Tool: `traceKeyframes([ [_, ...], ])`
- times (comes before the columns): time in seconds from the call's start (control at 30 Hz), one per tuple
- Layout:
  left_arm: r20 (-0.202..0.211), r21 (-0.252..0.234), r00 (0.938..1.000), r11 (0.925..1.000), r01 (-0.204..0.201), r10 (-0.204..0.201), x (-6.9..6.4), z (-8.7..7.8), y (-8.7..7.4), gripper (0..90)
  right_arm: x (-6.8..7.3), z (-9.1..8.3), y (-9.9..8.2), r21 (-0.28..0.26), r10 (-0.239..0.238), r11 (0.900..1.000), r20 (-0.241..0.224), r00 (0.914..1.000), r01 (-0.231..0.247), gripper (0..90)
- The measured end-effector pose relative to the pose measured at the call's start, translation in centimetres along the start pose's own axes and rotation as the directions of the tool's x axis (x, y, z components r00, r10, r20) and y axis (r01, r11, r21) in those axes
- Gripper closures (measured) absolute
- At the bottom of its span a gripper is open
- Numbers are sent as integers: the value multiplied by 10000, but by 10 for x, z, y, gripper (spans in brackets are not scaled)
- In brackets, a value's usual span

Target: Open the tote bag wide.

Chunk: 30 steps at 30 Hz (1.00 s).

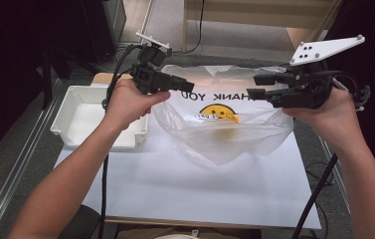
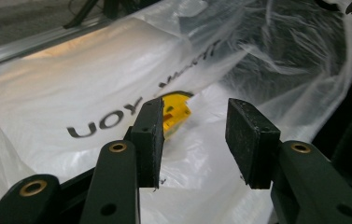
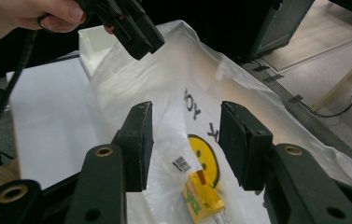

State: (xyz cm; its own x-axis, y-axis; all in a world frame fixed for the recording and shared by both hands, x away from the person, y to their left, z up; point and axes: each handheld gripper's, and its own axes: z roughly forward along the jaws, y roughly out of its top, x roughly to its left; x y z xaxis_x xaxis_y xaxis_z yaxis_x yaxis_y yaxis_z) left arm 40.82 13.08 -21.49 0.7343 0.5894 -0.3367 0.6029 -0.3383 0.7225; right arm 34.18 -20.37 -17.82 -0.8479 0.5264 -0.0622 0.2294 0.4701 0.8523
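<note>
Translucent white plastic: one carrier bag (image 1: 222, 134), printed with black "THANK YOU" lettering and a yellow smiley face (image 1: 219, 112), lying crumpled on the white table sheet (image 1: 175, 189). In the high view it sits between and below the two grippers, its mouth slack and facing the person.

Left gripper (image 1: 187, 85): black, two-jaw, held in the person's left hand (image 1: 128, 102), raised above the bag's left edge and pointing toward the right gripper. In the left gripper view the jaws stand partly apart with nothing between the pads (image 2: 151, 140); the bag film lies beyond and beneath them, untouched as far as can be seen.

Right gripper (image 1: 254, 85): black, with a grey three-cornered plate (image 1: 324, 49) on top, held in the right hand (image 1: 331, 117) above the bag's right edge and pointing toward the left gripper. In its own view the jaws are open, empty, pads clear of the plastic.

Yellow box (image 3: 202, 196): small carton with green print, inside the bag, seen through the film directly below and ahead of the right gripper's jaws, next to the smiley. A barcode label (image 3: 181, 163) lies just beyond it.

White tray (image 1: 88, 117): shallow, rectangular, beneath and outboard of the left gripper, beside the bag.
</note>
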Motion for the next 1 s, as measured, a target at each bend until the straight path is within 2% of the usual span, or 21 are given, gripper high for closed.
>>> traceKeyframes([
  [0.07, -89, 43, 9999, 10000, -67, 67, 2, 4, 1, 579, -3, 1, -1, 38, 48, 10000, 13, 10000, -48, 561],
  [0.13, -183, 171, 9998, 9999, 16, -13, 7, 13, 2, 580, -15, 8, -9, 259, 87, 9996, 193, 9998, -92, 563],
  [0.23, -165, 210, 9998, 9997, 93, -90, 11, 18, 2, 581, -20, 11, -15, 332, 118, 9994, 290, 9995, -128, 563],
  [0.27, -168, 186, 9997, 9996, 205, -201, 16, 23, 0, 582, -26, 14, -23, 419, 237, 9988, 410, 9989, -254, 563],
  [0.4, -262, 192, 9991, 9993, 328, -323, 23, 31, -3, 581, -35, 17, -36, 453, 366, 9982, 533, 9979, -390, 563],
  [0.47, -421, 240, 9988, 9993, 275, -265, 26, 39, -7, 580, -43, 20, -52, 571, 444, 9972, 665, 9968, -482, 563],
  [0.5, -421, 240, 9988, 9993, 275, -265, 26, 39, -7, 580, -43, 20, -52, 571, 444, 9972, 665, 9968, -482, 563],
  [0.53, -432, 206, 9988, 9995, 223, -213, 27, 43, -9, 582, -47, 21, -61, 469, 546, 9972, 630, 9965, -576, 563],
  [0.57, -432, 206, 9988, 9995, 223, -213, 27, 43, -9, 584, -47, 21, -61, 469, 546, 9972, 630, 9965, -576, 563],
  [0.67, -515, 307, 9983, 9991, 284, -268, 30, 52, -13, 585, -55, 23, -78, 358, 750, 9964, 594, 9954, -772, 563],
  [0.7, -568, 279, 9981, 9993, 238, -222, 30, 54, -14, 585, -55, 23, -78, 358, 750, 9964, 594, 9954, -772, 563],
  [0.73, -728, 314, 9973, 9994, 152, -129, 30, 58, -15, 585, -57, 26, -86, 381, 872, 9953, 554, 9946, -894, 562],
  [0.9, -900, 412, 9959, 9991, -16, 53, 29, 66, -19, 585, -58, 29, -102, 193, 1031, 9944, 355, 9940, -1038, 543],
  [0.93, -959, 456, 9950, 9987, -231, 274, 28, 69, -21, 615, -59, 31, -110, 174, 1082, 9939, 267, 9938, -1087, 598],
  [1.0, -999, 505, 9944, 9983, -304, 353, 28, 70, -22, 624, -59, 32, -113, 208, 1193, 9926, 163, 9927, -1197, 621],
])
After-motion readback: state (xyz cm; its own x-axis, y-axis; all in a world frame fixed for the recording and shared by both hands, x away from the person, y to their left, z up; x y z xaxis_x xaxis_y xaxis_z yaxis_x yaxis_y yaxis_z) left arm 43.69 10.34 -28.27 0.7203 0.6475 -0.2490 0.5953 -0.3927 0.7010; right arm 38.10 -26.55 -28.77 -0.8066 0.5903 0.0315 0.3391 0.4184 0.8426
